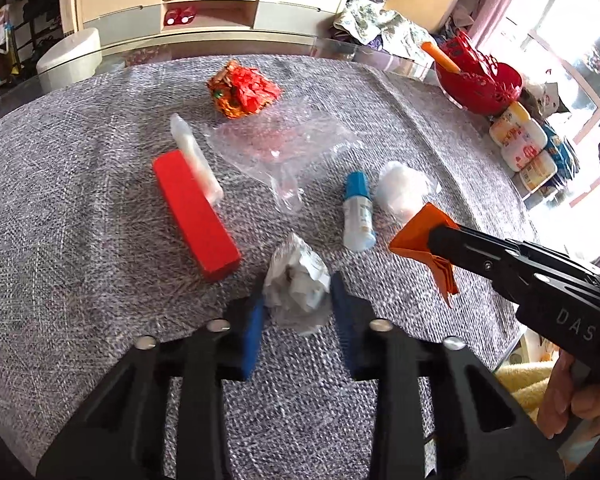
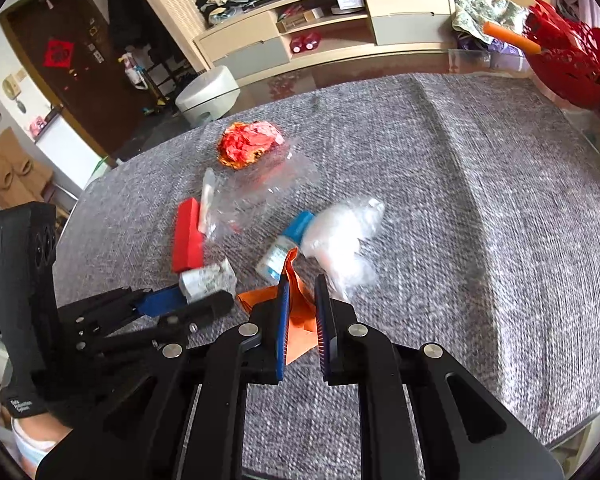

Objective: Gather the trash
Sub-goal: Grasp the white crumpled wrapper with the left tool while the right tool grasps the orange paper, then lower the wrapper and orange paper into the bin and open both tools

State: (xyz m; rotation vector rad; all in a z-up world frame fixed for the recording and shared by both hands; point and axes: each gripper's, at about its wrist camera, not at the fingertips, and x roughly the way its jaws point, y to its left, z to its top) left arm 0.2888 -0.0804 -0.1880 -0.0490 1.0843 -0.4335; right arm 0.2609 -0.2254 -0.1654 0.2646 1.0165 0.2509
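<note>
My left gripper (image 1: 298,300) has its jaws around a crumpled white paper ball (image 1: 298,280), touching it on both sides just above the grey cloth; the ball also shows in the right wrist view (image 2: 208,280). My right gripper (image 2: 302,304) grips a folded orange paper (image 2: 298,316), seen from the left wrist too (image 1: 420,236). On the cloth lie a red box (image 1: 196,216), a blue-capped bottle (image 1: 358,212), a white plastic wad (image 1: 402,192), a clear bubble-wrap bag (image 1: 276,148), a white tube (image 1: 196,156) and a crumpled red wrapper (image 1: 242,88).
The table (image 1: 60,160) carries a grey cloth. A red basket (image 1: 480,80) with an orange stick and yellow-white packages (image 1: 524,144) stand at the right edge. A white stool (image 1: 70,58) and a cream shelf unit (image 1: 212,0) lie beyond the far edge.
</note>
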